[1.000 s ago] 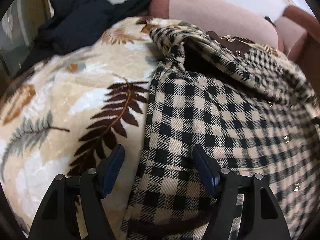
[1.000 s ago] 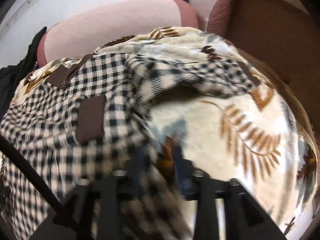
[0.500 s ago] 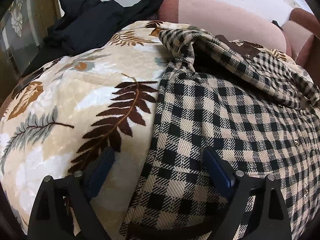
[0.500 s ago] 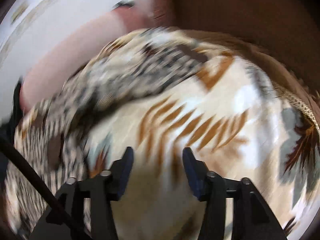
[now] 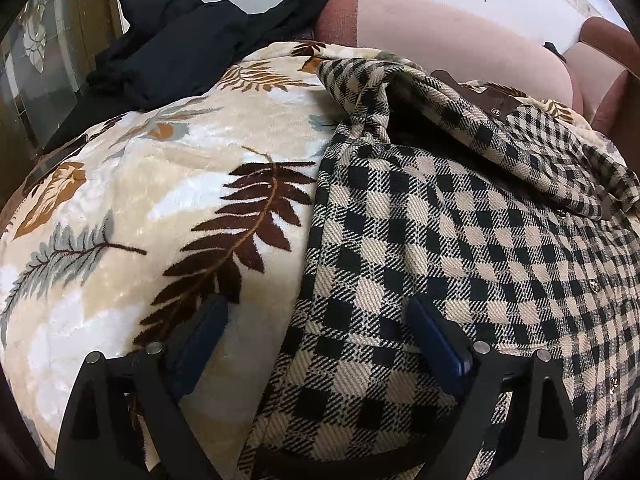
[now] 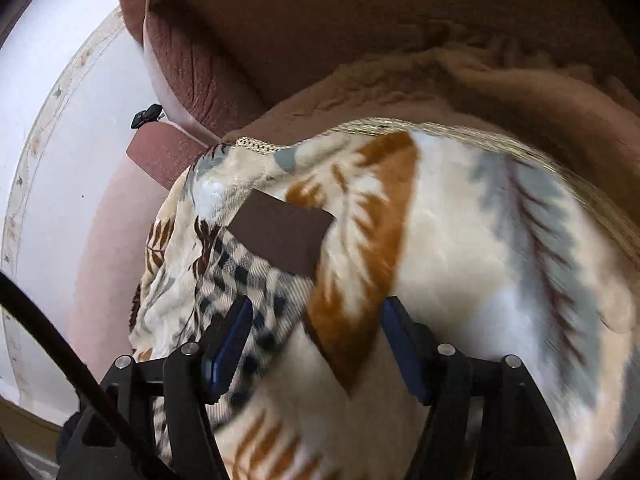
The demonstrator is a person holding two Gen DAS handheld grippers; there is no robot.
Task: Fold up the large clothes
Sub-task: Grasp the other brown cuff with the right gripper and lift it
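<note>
One checked shirt (image 5: 460, 240), perhaps one blanket (image 5: 160, 200)

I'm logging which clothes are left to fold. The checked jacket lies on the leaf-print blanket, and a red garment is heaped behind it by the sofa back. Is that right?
Not quite: the heaped garment is black, not red. The left wrist view shows it behind the leaf-print blanket, against the pink sofa back. The checked jacket does lie on the blanket.
</note>
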